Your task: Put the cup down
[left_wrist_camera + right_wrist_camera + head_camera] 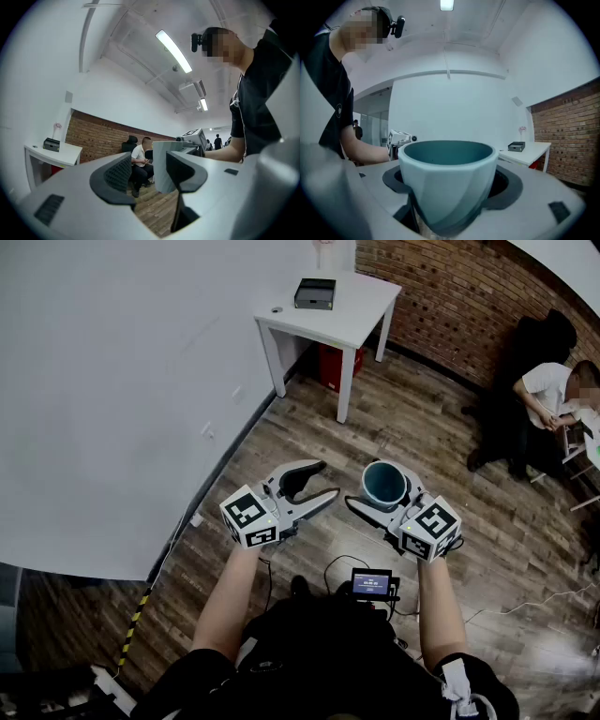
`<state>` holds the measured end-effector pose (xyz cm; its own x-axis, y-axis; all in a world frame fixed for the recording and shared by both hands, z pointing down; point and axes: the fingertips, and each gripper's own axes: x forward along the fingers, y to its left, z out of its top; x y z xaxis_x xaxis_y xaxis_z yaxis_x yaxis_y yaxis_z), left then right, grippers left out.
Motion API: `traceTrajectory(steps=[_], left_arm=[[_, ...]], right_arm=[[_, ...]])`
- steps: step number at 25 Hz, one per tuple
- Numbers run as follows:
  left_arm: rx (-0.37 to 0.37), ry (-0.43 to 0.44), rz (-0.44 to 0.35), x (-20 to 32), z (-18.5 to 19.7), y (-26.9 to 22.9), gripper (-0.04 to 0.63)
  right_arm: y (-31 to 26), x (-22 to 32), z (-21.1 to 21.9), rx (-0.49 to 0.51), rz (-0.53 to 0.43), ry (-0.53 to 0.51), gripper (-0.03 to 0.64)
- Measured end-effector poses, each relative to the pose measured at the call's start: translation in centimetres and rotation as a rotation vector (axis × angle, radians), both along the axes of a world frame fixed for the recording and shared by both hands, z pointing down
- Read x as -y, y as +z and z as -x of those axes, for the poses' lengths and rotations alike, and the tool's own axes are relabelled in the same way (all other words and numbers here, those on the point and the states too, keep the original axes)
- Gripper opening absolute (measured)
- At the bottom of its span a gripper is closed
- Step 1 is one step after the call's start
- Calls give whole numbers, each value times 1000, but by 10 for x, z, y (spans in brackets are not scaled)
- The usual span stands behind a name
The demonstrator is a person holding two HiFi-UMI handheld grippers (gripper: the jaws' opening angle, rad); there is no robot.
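Low in the middle of the head view, the right gripper (387, 499) grasps a pale blue, round cup with a teal inside (382, 480), upright and in the air above the wooden plank floor (441, 418). So the putting-down looks not yet begun. The likeliest surface, a white square table (352, 320), sits at the upper middle of the frame, well apart.

The right gripper view adds what the head view cannot: dark pads clenched on both sides of the cup's wall (447, 180), and nothing visible inside it. The left gripper (327, 480) is released, and its own view shows parted jaws with nothing between them, the cup lying beyond them. That view also shows a seated person (139, 157) before a brick wall (101, 138).
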<state>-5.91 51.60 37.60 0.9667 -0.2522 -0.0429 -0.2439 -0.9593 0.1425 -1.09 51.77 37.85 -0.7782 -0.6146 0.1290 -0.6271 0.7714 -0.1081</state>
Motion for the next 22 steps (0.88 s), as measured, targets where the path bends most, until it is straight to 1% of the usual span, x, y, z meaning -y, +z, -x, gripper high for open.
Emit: traceTrajectory(steps=[9,14,22], left_arm=[[2,3,-1,-1,-7,2,227],[6,3,2,2,-4,10,227],[28,-24,9,-7,-35,14,227]], right_arm=[[3,0,-5,7,1,-7,410],[9,0,-1,20,5,-17,410],[18,-8,-33,28,23,-38,410]])
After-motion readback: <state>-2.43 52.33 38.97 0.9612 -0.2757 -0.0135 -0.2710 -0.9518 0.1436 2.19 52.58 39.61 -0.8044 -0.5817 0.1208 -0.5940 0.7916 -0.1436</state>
